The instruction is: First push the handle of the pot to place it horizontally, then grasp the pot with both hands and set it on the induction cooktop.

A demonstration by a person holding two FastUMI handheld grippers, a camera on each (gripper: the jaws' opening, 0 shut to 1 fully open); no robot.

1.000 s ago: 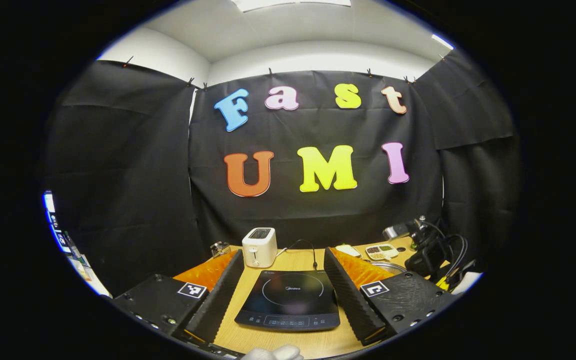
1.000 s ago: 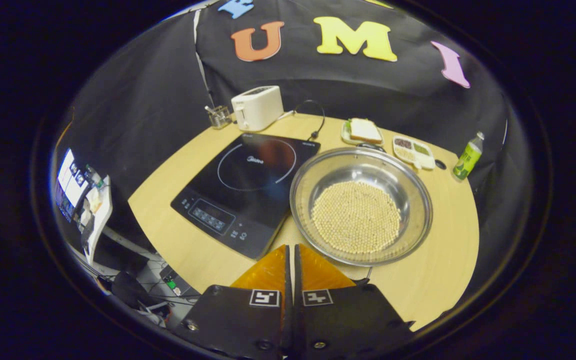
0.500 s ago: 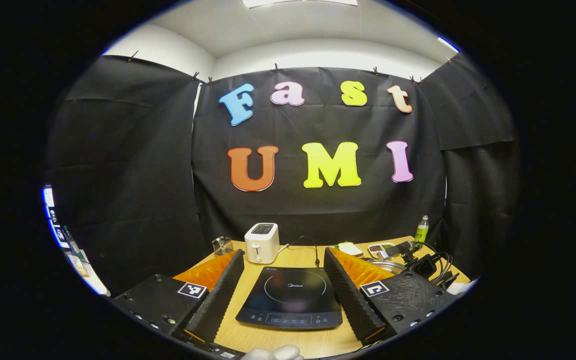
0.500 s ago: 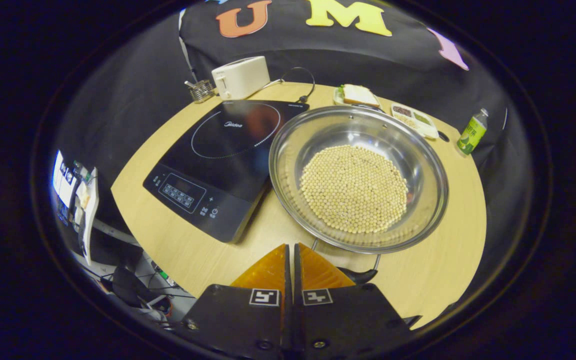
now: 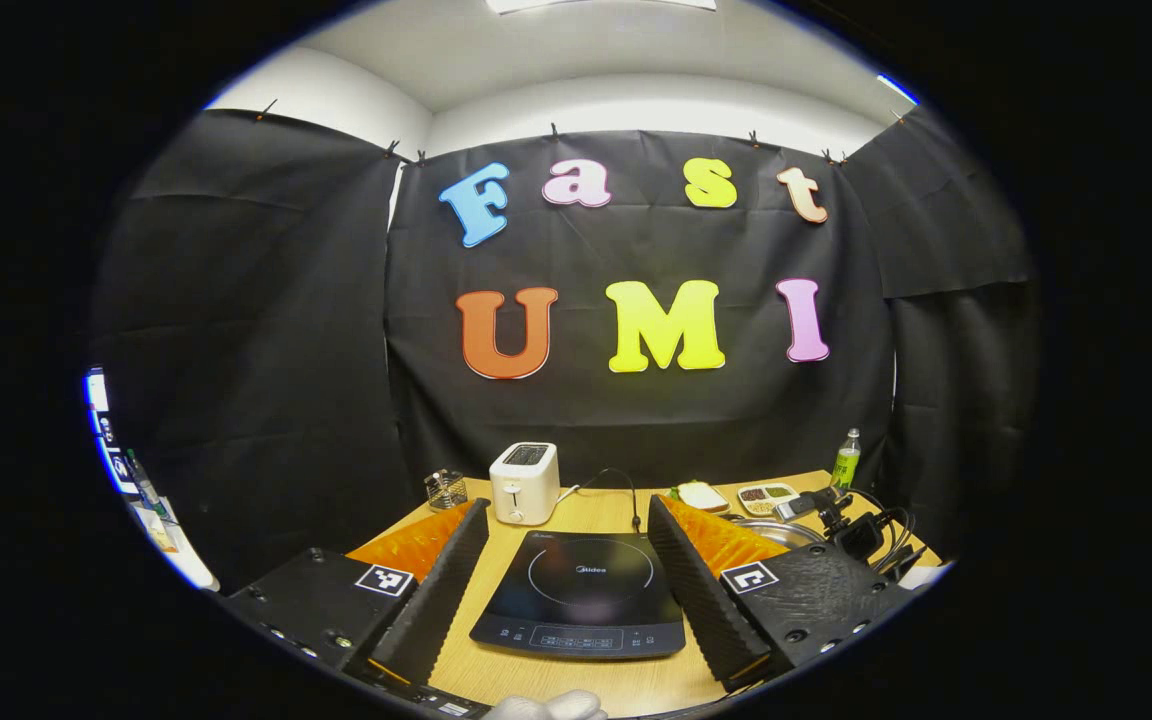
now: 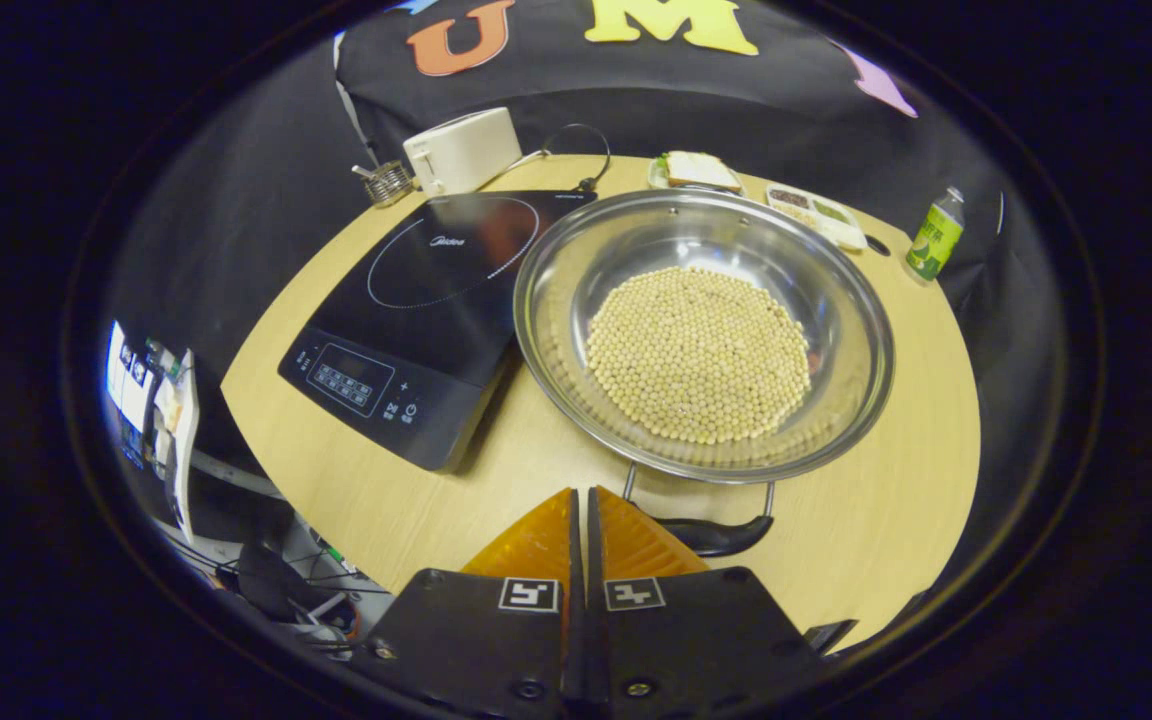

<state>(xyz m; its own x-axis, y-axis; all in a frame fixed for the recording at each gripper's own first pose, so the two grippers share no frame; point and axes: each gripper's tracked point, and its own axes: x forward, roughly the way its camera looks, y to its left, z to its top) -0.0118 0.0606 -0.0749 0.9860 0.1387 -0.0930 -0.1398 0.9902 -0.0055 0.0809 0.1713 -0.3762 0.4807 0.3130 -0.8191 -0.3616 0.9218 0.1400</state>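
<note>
A wide steel pot [image 6: 836, 330] holding pale beans stands on the wooden table to the right of the black induction cooktop [image 6: 426, 300]. Its near handle [image 6: 716, 535], a dark grip on two wire legs, points towards me. My right gripper [image 6: 581, 497] is shut with nothing in it, just left of that handle and short of the pot's rim. In the left gripper view, my left gripper [image 5: 568, 505] stands open, with the cooktop [image 5: 581, 590] seen between its fingers. The pot's rim [image 5: 786, 530] peeks out behind the right finger.
A white toaster [image 6: 461, 150] and a small wire holder [image 6: 386, 182] stand behind the cooktop. A sandwich plate [image 6: 693, 170], a divided snack tray [image 6: 816, 208] and a green bottle [image 6: 931, 240] line the table's far side. The table's edge [image 6: 336, 500] lies near my right gripper.
My right gripper has moved forward and down towards the pot, whose near handle has come into view. The left gripper has barely shifted.
</note>
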